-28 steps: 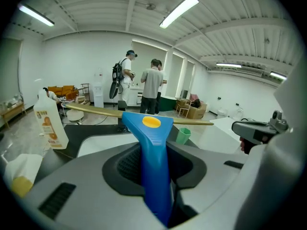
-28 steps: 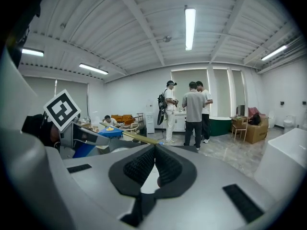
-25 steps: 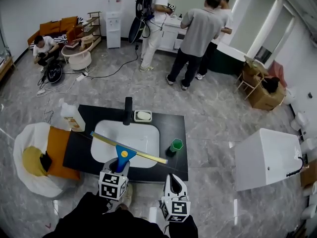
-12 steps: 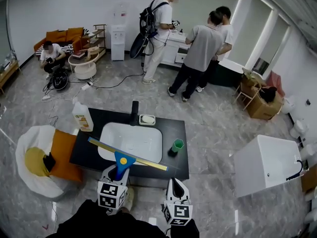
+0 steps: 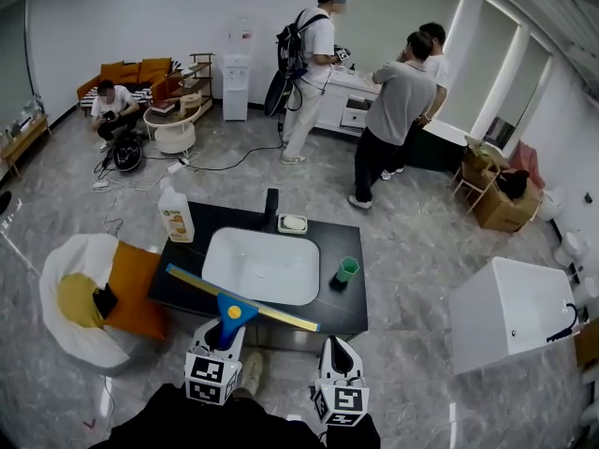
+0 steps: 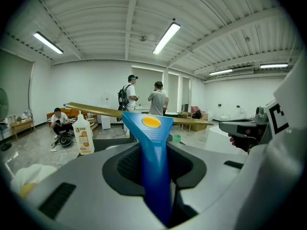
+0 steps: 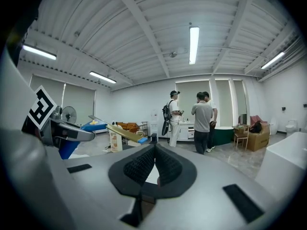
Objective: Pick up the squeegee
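— Squeegee (image 5: 239, 305) has come up off the basin. A second ago its blade lay across the sink; now it hangs along the counter's near edge, and both tongs have drawn back toward the person.

— And the counter (image 5: 354, 297) itself?

— Dark top, with the white sink (image 5: 262, 265) set in its middle.

— What carries the squeegee?

— The left tongs (image 5: 223, 333), clenched on its blue handle. The handle stands up between the pads, and the gold blade runs crosswise beyond them, slanting over the near edge.

— The right tongs (image 5: 337, 349)?

— Clenched on nothing, pads together. They sit just beside the left pair, on the person's side of the near edge.

— Smaller things?

— A detergent bottle (image 5: 176, 215) stands upright at the far left corner. A green cup (image 5: 347, 269) stands just right of the sink, near the right edge. A soap dish (image 5: 293, 224) lies at the far edge, beside the black tap (image 5: 271, 202).
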Available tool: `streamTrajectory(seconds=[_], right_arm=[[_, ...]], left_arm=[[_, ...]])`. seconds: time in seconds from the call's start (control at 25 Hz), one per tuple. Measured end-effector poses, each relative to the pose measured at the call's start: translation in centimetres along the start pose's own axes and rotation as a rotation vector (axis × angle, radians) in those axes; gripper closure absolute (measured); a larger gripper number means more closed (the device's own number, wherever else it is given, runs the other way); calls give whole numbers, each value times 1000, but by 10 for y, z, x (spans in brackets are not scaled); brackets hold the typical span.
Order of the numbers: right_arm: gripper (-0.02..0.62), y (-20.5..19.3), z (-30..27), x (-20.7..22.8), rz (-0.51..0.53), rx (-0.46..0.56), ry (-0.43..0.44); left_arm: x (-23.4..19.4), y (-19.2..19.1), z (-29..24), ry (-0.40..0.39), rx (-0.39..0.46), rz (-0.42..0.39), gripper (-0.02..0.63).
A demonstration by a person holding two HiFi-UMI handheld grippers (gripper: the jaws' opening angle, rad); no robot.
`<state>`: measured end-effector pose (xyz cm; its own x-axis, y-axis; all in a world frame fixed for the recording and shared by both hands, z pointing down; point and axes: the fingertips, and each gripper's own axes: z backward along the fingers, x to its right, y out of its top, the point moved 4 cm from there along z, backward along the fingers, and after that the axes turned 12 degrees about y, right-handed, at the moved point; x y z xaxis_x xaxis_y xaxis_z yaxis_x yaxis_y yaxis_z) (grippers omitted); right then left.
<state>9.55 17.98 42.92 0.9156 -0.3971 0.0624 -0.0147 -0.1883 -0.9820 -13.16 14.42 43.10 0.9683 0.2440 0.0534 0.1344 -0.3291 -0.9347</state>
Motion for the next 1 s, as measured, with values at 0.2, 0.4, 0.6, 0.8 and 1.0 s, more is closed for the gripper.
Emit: streamTrajectory(seconds=[0.2,0.4,0.6,0.8,1.0], right_arm=[[580,-1,4,-10,2,4,4],[580,-1,2,-12,3,7,2],[580,-1,1,-9,2,6,-2],[580,-1,0,-8,3,6,-6],[580,0,-1,-11,2,5,-3]], left_arm=[[-6,-3,14,10,11,-10,482],[-6,-2,15,3,11,-15,482],[-2,0,12,-11,15,-18,482],[-3,0,9,-11,17,-23,482],[-5,0,10,-8,11,-23,482]])
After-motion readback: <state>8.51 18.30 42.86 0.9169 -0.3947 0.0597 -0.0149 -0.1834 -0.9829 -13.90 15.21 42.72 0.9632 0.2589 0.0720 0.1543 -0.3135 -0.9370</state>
